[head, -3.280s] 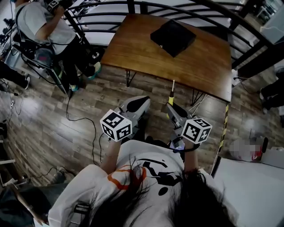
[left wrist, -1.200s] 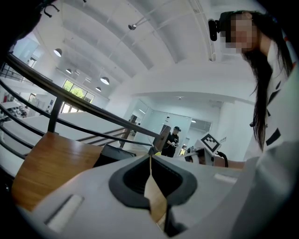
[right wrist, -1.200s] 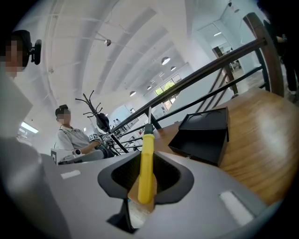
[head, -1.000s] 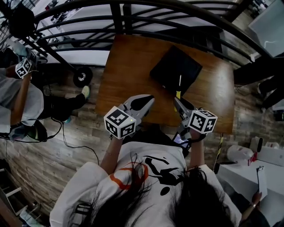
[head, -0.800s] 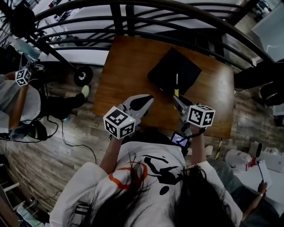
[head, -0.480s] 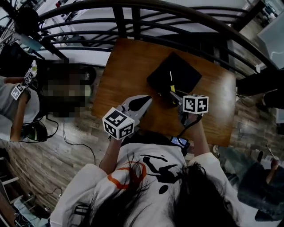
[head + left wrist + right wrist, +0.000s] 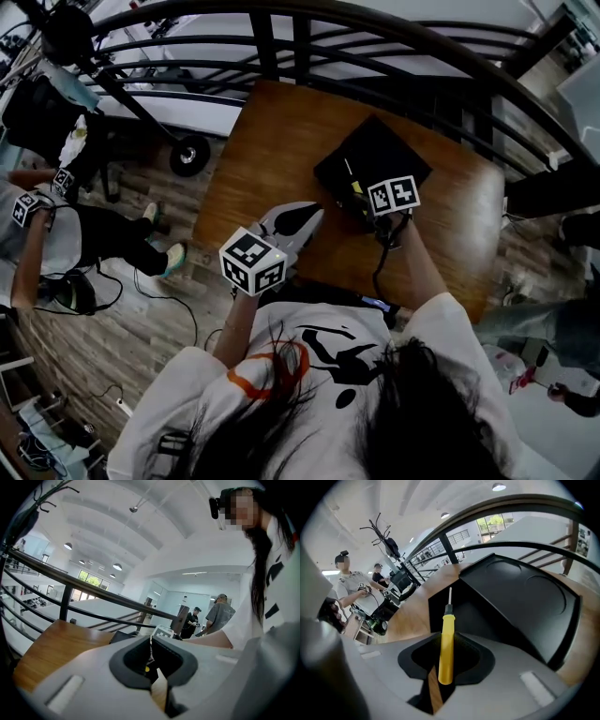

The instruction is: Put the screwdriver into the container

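Right gripper view: right gripper pinches the screwdriver by the butt half of its yellow handle. The shaft sticks out well past the jaws, tip aimed at the container.
Screwdriver posn: held in the air over the near-left part of the black container on the table. Not inside yet, by my reckoning.
Idle side: left gripper has its jaws pressed together w/ nothing betw them. It hangs by the table's near edge, left of the container, steadying nothing.
Container: black, on the far-right part of the table. A broad moulded face tilts up on the right, w/ a darker recess left of it. Can't tell for sure which bit is the opening.
Risk 1: the handle is smooth and round, so the tool could swing or slip if the tip knocks the rim.
Risk 2: if let go too high, it prob bounces off the black face, rolls on the table, maybe off the edge.
Risk 3: a tip-first push could shove the container, since nothing holds it.
Risk 4: the long shaft may catch a wall and leave the tool propped half in, half out.
Safer: lower it flat over the recess before spreading the jaws.
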